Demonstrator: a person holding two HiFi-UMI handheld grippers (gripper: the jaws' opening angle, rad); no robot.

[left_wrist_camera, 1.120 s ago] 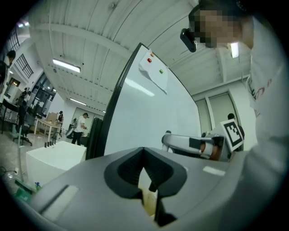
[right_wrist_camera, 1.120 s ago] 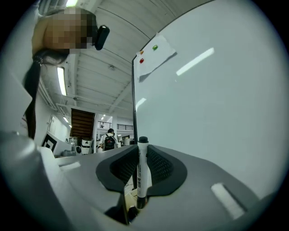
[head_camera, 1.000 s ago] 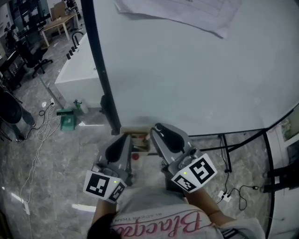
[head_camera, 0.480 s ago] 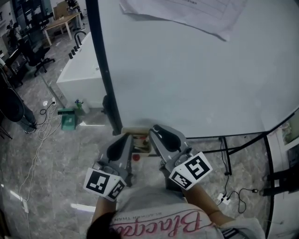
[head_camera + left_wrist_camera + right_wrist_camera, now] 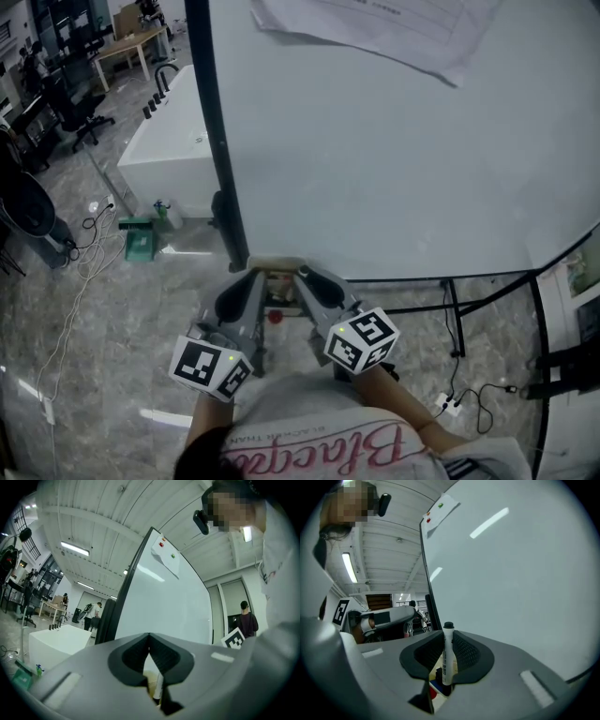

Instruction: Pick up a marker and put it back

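Note:
A white marker (image 5: 447, 660) with a black cap stands upright between the jaws of my right gripper (image 5: 448, 637), which is shut on it. In the head view the right gripper (image 5: 302, 276) points at the small wooden ledge (image 5: 272, 265) at the whiteboard's lower left corner. The marker itself is hidden there. My left gripper (image 5: 253, 277) sits just left of it, aimed at the same ledge. Its jaw tips meet in the left gripper view (image 5: 149, 635), with nothing gripped. A pale marker-like stick (image 5: 158, 686) shows beyond the gap under them.
The large whiteboard (image 5: 394, 141) fills the upper right, with a paper sheet (image 5: 375, 28) at its top. Its black frame post (image 5: 220, 150) runs down to the ledge. A white table (image 5: 169, 141) stands at left. A green item (image 5: 139, 242) and cables (image 5: 450, 398) lie on the floor.
My right gripper has swung left toward the left gripper, its marker cube now closer in. The left gripper has barely moved.

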